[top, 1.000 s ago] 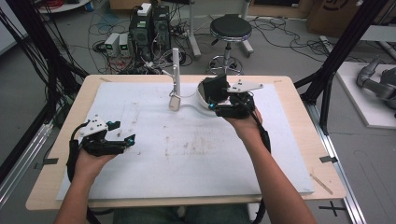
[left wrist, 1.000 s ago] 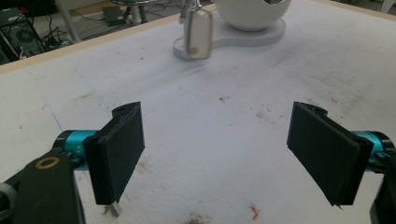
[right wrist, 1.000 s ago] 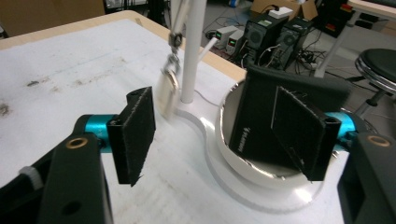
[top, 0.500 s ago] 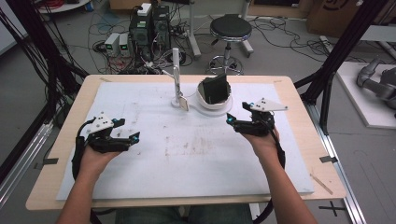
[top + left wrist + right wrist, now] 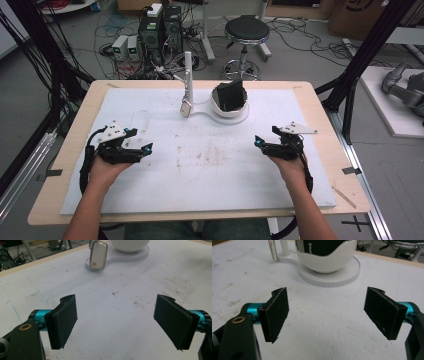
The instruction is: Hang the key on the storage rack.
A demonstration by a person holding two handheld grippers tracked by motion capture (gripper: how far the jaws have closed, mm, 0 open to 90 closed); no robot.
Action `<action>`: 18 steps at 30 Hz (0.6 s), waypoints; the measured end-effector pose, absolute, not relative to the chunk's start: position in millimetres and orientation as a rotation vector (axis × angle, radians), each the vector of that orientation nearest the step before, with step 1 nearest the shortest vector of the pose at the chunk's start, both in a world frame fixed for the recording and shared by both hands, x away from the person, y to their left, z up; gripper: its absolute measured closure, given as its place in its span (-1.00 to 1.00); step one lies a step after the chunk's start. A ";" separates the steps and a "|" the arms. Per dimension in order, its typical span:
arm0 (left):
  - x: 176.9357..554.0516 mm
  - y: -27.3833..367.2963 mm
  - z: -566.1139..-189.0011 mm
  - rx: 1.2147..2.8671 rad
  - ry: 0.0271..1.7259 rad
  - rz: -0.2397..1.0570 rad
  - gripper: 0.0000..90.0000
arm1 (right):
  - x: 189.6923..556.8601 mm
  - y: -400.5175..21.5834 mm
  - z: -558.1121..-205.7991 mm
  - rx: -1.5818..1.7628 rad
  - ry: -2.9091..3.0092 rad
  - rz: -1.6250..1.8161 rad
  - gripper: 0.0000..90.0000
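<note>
High view has the black box (image 5: 230,95) sitting tilted in the white bowl-shaped holder (image 5: 231,111) at top centre, small tag (image 5: 185,108) hanging off the post just left. Left gripper (image 5: 141,151) and right gripper (image 5: 261,144) sit low, well apart, jaws wide open, empty. A careless reach could clip that tag or tip the box, I'd guess.

Bare white mat (image 5: 210,175) lies between both hands; only the white stand (image 5: 227,112) stands at the far edge.

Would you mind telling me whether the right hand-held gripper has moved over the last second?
Yes. The right hand-held gripper was at the white bowl a second ago; it has since pulled back toward the person and rightward, open and empty.
</note>
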State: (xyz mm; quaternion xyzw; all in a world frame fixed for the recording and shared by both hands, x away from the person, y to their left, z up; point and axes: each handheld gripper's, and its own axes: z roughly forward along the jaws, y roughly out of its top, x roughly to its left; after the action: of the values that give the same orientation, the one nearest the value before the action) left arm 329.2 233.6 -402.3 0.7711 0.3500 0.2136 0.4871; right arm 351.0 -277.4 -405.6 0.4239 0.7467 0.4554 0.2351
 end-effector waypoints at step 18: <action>328.4 231.8 -403.2 1.884 0.860 0.511 -0.58 | 357.5 -277.6 -416.0 1.197 2.110 1.173 -0.55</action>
State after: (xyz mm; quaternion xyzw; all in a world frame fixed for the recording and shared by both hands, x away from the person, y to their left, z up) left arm 328.4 231.8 -403.2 0.7734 0.3529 0.2096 0.4830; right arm 357.5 -277.6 -416.0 0.4332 0.7635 0.4245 0.2216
